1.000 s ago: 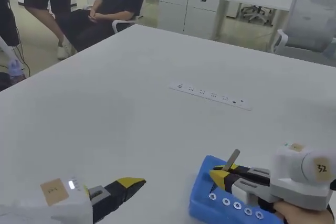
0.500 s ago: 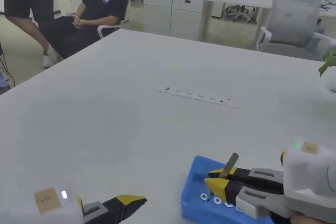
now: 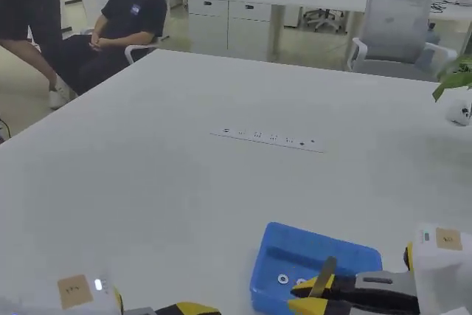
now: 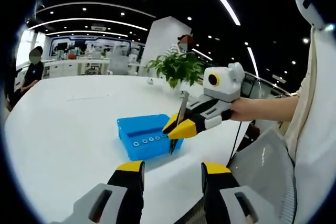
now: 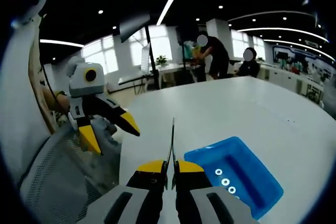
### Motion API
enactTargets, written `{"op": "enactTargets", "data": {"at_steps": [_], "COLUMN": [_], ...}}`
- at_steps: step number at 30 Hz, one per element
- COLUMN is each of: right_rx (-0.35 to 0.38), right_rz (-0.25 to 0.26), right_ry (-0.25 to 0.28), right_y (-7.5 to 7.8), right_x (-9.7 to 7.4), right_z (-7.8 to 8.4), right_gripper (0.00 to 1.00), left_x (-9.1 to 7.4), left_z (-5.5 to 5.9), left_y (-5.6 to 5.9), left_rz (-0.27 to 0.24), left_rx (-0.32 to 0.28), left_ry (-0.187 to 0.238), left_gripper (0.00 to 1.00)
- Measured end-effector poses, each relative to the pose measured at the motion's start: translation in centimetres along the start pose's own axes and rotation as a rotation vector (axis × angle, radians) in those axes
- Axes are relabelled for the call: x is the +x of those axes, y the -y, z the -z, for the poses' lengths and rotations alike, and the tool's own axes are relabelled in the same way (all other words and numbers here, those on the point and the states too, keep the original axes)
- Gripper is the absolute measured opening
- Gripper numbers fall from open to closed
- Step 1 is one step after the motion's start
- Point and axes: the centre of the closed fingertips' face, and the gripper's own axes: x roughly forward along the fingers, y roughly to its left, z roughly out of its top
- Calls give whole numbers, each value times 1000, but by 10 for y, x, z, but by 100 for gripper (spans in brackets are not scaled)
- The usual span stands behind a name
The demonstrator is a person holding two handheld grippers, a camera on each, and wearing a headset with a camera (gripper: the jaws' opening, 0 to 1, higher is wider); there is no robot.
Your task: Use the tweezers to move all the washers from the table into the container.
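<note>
White table (image 3: 162,167) carries blue container (image 3: 324,252), office desks (image 3: 236,16) behind

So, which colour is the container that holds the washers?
Blue. The container shows best in the left gripper view.

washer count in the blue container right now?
5. The washers lie in one row on the floor of the blue container in the left gripper view. In the head view the right gripper and tweezers cover part of the row, so more could be hidden.
</note>
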Motion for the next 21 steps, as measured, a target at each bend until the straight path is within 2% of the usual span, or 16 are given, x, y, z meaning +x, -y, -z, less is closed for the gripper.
{"op": "enactTargets", "data": {"at_steps": [1, 3, 7, 11, 12, 14, 15, 16, 17, 19, 21], "right_rx": [5, 3, -14, -49, -59, -75, -86, -94, -104, -116, -134], "right_rz": [-10, -39, -97, -147, -163, -182, -195, -203, -215, -226, -240], "right_ry": [-11, -33, -95, -153, -168, -188, -199, -201, -209, -221, -234], "right_y": [-3, -10, -27, -40, -45, -50, -54, -56, -59, -62, -66], "right_x": [0, -1, -2, -2, -2, -2, -2, -1, -1, -1, 0], "right_z": [3, 11, 27, 40, 42, 46, 48, 50, 51, 53, 56], "right_gripper": [4, 4, 4, 4, 4, 3, 3, 3, 3, 3, 3], "left_x": [1, 2, 9, 15, 16, 17, 17, 18, 19, 20, 20], "left_z": [3, 3, -8, -13, -16, -23, -25, -24, -21, -18, -15], "left_y": [2, 4, 16, 27, 32, 40, 44, 45, 46, 50, 59], "left_rz": [12, 20, 99, 154, 182, 223, 254, 254, 265, 285, 339], "left_rx": [29, 51, 17, 81, 92, 68, 70, 88, 147, 184, 220], "left_ry": [-23, -39, -31, -58, -58, -28, -32, -40, -65, -88, -103], "left_gripper": [41, 39, 40, 37, 35, 30, 28, 26, 24, 19, 17]}}
